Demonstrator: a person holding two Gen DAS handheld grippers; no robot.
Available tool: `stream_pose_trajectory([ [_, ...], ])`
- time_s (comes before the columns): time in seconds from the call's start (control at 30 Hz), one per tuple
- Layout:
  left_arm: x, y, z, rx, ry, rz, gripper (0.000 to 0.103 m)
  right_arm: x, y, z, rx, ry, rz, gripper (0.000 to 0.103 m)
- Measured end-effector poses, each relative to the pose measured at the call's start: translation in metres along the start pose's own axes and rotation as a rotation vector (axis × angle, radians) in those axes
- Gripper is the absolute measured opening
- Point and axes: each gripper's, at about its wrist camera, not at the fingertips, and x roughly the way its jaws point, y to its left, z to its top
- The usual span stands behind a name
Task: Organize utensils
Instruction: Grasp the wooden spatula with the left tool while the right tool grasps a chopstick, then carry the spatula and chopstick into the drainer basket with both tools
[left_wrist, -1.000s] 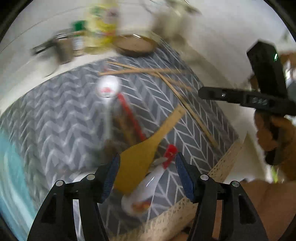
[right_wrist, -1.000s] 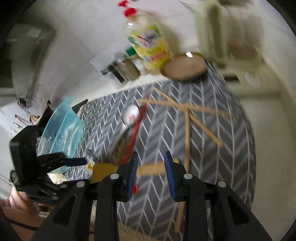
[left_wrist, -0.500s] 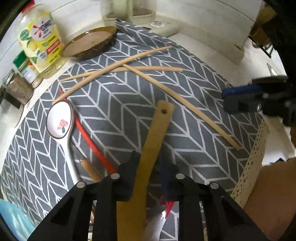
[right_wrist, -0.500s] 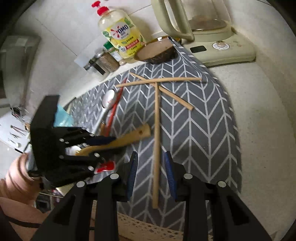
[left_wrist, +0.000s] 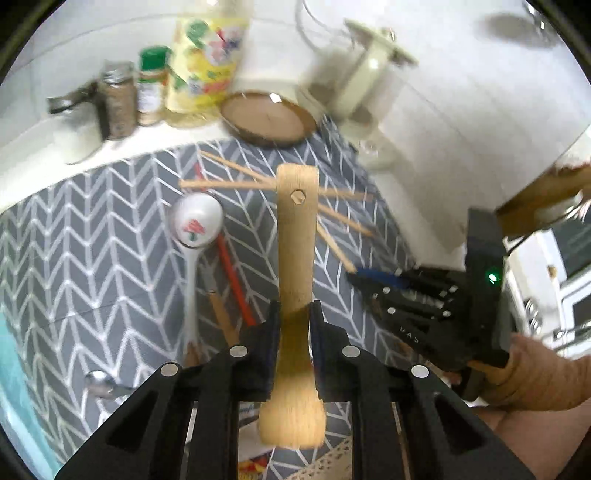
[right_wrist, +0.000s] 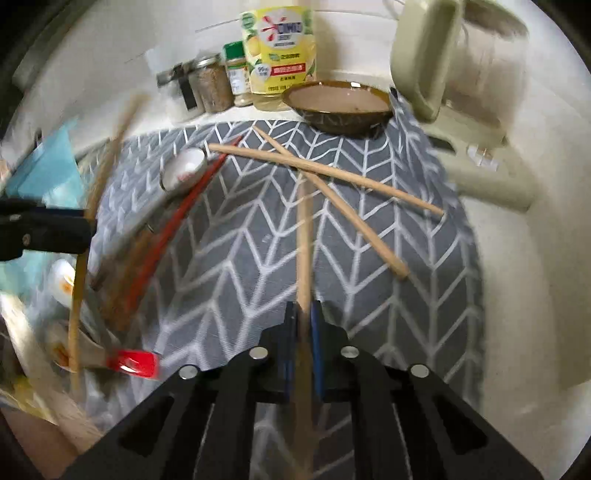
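Note:
My left gripper (left_wrist: 295, 310) has its jaws closing on the handle of a wooden spatula (left_wrist: 297, 229), pads pressed to it, and holds it above the grey chevron mat (left_wrist: 92, 236). My right gripper (right_wrist: 303, 314) is closing too, with a pale wooden chopstick (right_wrist: 304, 240) pinched between its pads near the mat's front. Two more wooden chopsticks (right_wrist: 325, 171) lie crossed further back. A white ceramic spoon (left_wrist: 197, 223) and a red chopstick (left_wrist: 232, 273) lie on the left of the mat. In the left wrist view the right gripper (left_wrist: 369, 275) shows at the right.
A brown bowl (right_wrist: 338, 101) sits at the mat's far edge, with a dish soap bottle (right_wrist: 279, 55) and spice jars (right_wrist: 214, 85) behind it. A cream kettle (right_wrist: 461, 62) stands at the back right. A teal sheet (right_wrist: 48, 166) and a metal spoon (left_wrist: 99, 380) are at the left.
The left gripper closed on the spatula and raised it off the mat. The right gripper came down over the lone chopstick and closed on it.

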Motion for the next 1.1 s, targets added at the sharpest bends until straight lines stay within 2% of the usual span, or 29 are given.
stream_pose_trajectory([
  [0.13, -0.044, 0.006, -0.004, -0.038, -0.097, 0.002, 0.016, -0.030, 0.000, 0.006, 0.121, -0.068, 0.146, 0.008],
  [0.3, -0.107, 0.026, -0.013, -0.093, -0.223, 0.024, 0.016, -0.070, 0.031, 0.030, 0.148, -0.143, 0.266, 0.008],
  [0.43, -0.162, 0.041, -0.018, -0.126, -0.328, 0.036, 0.016, -0.093, 0.091, 0.060, 0.088, -0.193, 0.375, 0.008],
  [0.6, -0.248, 0.063, -0.037, -0.119, -0.412, 0.119, 0.017, -0.098, 0.178, 0.086, -0.017, -0.196, 0.532, 0.008],
  [0.7, -0.288, 0.085, -0.057, -0.103, -0.394, 0.201, 0.017, -0.086, 0.231, 0.089, -0.062, -0.160, 0.594, 0.008],
  [0.77, -0.296, 0.106, -0.069, -0.118, -0.348, 0.254, 0.017, -0.067, 0.265, 0.088, -0.070, -0.102, 0.610, 0.008],
  [0.83, -0.292, 0.138, -0.083, -0.163, -0.275, 0.271, 0.017, -0.040, 0.297, 0.085, -0.059, -0.024, 0.605, 0.008],
  [1.0, -0.253, 0.199, -0.103, -0.248, -0.130, 0.245, 0.017, 0.015, 0.347, 0.076, -0.044, 0.108, 0.491, 0.008],
  [1.1, -0.229, 0.224, -0.100, -0.265, -0.084, 0.224, 0.017, 0.041, 0.368, 0.075, -0.036, 0.155, 0.405, 0.008],
])
